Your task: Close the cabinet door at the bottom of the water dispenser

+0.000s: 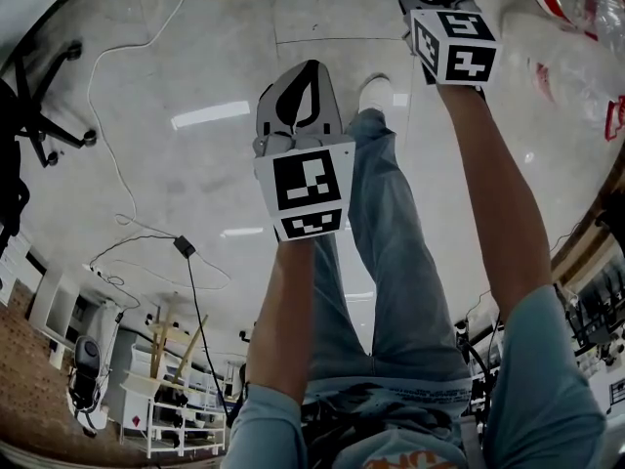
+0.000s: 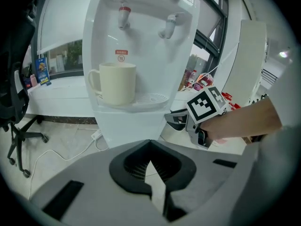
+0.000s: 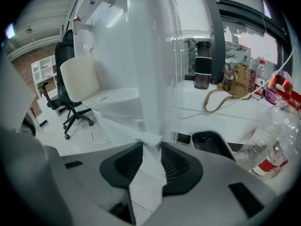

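Between the parted jaws of the right gripper (image 3: pixel 149 149) stands a white edge of the water dispenser (image 3: pixel 146 79). The left gripper (image 2: pixel 150 142) has closed, empty jaws.

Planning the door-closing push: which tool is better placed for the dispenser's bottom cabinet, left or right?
Right, likely. The right tool is close at the water dispenser, at its lower corner, jaws apart with its white edge lined up between them. The left tool, jaws together, faces the front from farther back.
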The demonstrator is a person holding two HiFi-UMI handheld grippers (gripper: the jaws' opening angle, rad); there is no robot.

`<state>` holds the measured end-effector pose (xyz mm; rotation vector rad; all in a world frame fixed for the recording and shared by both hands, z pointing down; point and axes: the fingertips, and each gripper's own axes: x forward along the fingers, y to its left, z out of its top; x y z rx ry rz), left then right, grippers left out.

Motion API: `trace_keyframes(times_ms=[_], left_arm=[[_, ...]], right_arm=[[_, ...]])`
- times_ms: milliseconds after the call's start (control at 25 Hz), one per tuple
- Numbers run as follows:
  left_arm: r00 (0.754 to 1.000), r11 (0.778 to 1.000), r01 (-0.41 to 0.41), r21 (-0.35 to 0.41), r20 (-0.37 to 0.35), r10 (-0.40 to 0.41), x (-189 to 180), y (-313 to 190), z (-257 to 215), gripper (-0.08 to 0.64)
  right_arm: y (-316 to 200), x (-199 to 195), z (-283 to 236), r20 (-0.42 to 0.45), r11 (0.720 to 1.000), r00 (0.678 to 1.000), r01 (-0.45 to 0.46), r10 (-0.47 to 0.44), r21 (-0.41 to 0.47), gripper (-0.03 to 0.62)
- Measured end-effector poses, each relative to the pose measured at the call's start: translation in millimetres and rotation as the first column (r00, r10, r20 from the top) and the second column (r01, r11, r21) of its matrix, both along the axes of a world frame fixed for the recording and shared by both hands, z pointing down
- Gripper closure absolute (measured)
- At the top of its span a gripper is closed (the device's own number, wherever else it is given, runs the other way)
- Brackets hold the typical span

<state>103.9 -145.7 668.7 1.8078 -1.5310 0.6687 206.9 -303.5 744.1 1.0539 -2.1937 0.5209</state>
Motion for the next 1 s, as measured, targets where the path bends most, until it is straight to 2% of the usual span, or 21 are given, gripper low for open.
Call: trace_keyframes(times_ms=[160,480,640,880,1000], left_arm=[[1.000,1.000,0.003,0.002,0.005,-0.003,-3,-1,-3,0.552],[0.998,0.998,0.057,0.006,0.022,-0.057,-23,2,-7,0.552],[0.998,0.998,0.063,0.018,0.012,-0.063,-22,5,-13,0.552],[0.998,0.996,0.059,0.066,0.000,-0.059,-24,5,-28,0.552],[1.000,0.995,0.020,0.094,-0.007,-0.020,-22,8,-38,0.552]], right_arm=[[-8,1,-1,-0.008,1.000,1.000,-0.020,0.020,0.000,0.468],[-16,4,0,-0.090,1.000,0.996,-0.020,0.019,-0.011,0.508],[-11,11,-2,-0.107,0.999,0.993,-0.049,0.046,-0.023,0.565],[20,12,-16,-0.037,0.997,0.998,-0.059,0.057,-0.048,0.565],[40,15,-32,0.005,0.994,0.995,-0.101,0.101,-0.046,0.565]])
